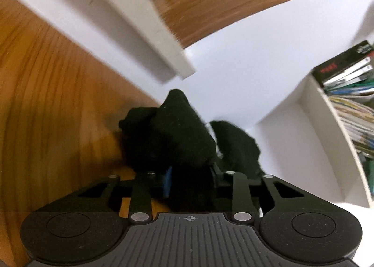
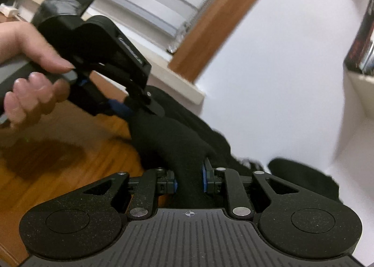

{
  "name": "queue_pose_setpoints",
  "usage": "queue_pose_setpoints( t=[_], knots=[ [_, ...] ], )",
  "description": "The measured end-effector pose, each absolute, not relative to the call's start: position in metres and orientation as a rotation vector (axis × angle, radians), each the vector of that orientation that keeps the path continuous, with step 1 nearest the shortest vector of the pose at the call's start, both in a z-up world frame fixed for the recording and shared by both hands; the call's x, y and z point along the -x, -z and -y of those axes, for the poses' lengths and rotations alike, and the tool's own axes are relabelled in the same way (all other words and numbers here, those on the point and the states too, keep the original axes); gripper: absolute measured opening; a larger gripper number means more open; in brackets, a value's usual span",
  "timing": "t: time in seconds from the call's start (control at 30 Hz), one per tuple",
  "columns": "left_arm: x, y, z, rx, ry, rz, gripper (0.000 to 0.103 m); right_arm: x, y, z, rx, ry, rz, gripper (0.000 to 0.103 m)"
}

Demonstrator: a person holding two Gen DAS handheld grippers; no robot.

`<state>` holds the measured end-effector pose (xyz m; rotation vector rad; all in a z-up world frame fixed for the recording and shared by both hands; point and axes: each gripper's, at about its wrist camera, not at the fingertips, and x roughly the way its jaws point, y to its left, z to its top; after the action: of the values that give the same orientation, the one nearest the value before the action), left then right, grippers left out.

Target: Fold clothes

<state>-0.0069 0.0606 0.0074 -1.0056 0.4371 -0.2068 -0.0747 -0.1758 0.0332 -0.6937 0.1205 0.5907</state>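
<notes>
Right wrist view: the right tongs [image 2: 189, 181] are clenched on a bunched black garment [image 2: 173, 140], blue pads pressing both sides. Its far end runs up to the left tongs [image 2: 138, 105], held by a hand [image 2: 28, 75] at left above the wooden floor [image 2: 58, 164]. Left wrist view: the left tongs [image 1: 190, 177] grasp the same black cloth [image 1: 177, 133], which hangs beside a white wall [image 1: 245, 61]; books [image 1: 353, 93] fill a shelf at right.

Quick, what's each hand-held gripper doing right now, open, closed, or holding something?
Left hand-held gripper: closed on the black garment.
Right hand-held gripper: closed on a bunched fold of the same black garment.
</notes>
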Motion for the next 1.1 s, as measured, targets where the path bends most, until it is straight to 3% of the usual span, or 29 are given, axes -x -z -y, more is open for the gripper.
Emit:
queue_pose_setpoints(
  t=[0.27,0.47,0.57,0.6,0.67,0.73,0.83,0.93,1.07,1.1],
  knots=[
    [0.058,-0.090,-0.081,0.927,0.232,-0.287,0.026,0.111,-0.097,0.162,0.636,-0.684,-0.028,0.017],
    [0.084,-0.167,-0.078,0.792,0.252,-0.241,0.025,0.128,-0.155,0.175,0.427,-0.808,-0.032,0.016],
    [0.048,-0.195,-0.058,0.721,0.279,-0.257,0.016,0.104,-0.172,0.199,0.239,-0.860,-0.099,0.016],
    [0.033,-0.201,-0.050,0.698,0.289,-0.265,0.000,0.091,-0.175,0.209,0.164,-0.875,-0.133,0.016],
    [-0.018,-0.195,-0.025,0.624,0.325,-0.330,0.000,0.053,-0.166,0.234,0.062,-0.847,-0.212,0.019],
    [-0.083,-0.171,0.001,0.543,0.342,-0.495,0.019,0.005,-0.140,0.256,0.053,-0.749,-0.330,0.034],
    [-0.125,-0.126,0.009,0.536,0.292,-0.597,0.023,-0.046,-0.092,0.294,0.066,-0.538,-0.405,0.046],
    [-0.138,-0.100,0.000,0.508,0.292,-0.640,0.045,-0.072,-0.062,0.321,0.044,-0.549,-0.480,0.047],
    [-0.136,-0.088,-0.020,0.430,0.276,-0.650,0.046,-0.078,-0.041,0.321,0.073,-0.631,-0.504,0.053],
    [-0.134,-0.086,-0.025,0.409,0.268,-0.653,0.055,-0.073,-0.038,0.317,0.072,-0.655,-0.502,0.055]
  ],
)
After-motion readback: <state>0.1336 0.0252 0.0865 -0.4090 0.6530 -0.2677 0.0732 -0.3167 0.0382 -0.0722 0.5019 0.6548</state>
